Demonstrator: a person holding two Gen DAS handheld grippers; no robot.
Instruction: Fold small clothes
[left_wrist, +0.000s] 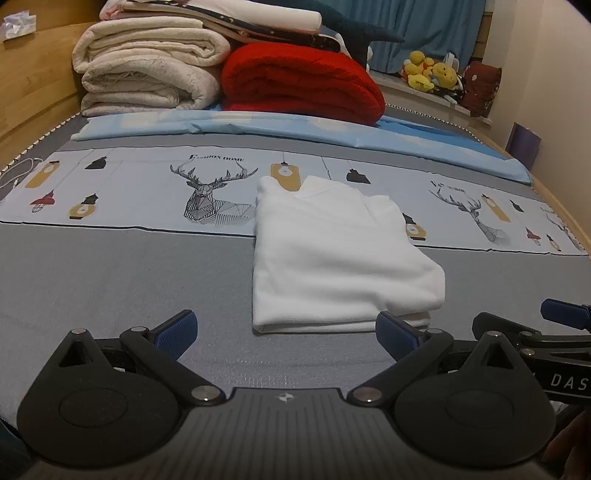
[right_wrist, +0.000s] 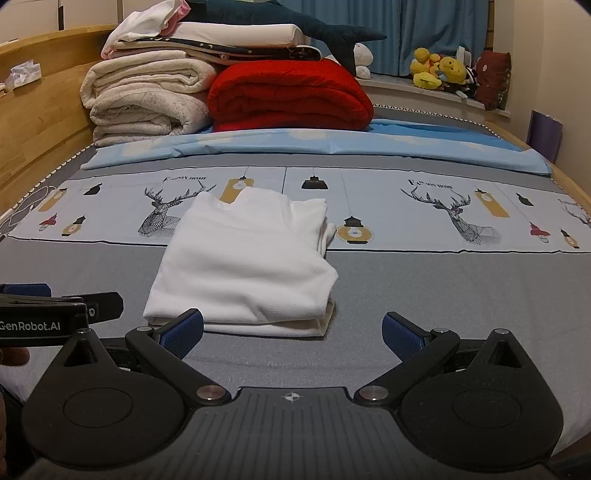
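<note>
A small white garment (left_wrist: 332, 254) lies folded into a compact rectangle on the grey bed cover, its folded edge toward me. In the left wrist view my left gripper (left_wrist: 286, 332) stands open just short of that edge, with the garment ahead and slightly right. The right wrist view shows the same white garment (right_wrist: 243, 266) ahead and to the left. My right gripper (right_wrist: 291, 330) is open too, its left pad close to the garment's near corner. Neither gripper holds anything. The right gripper's arm shows at the left view's right edge.
Folded cream blankets (left_wrist: 147, 70) and a red blanket (left_wrist: 299, 81) are stacked at the far end on a light blue sheet (left_wrist: 258, 127). A wooden bed frame (left_wrist: 33, 85) runs along the left. Plush toys (left_wrist: 432, 72) sit on the window ledge.
</note>
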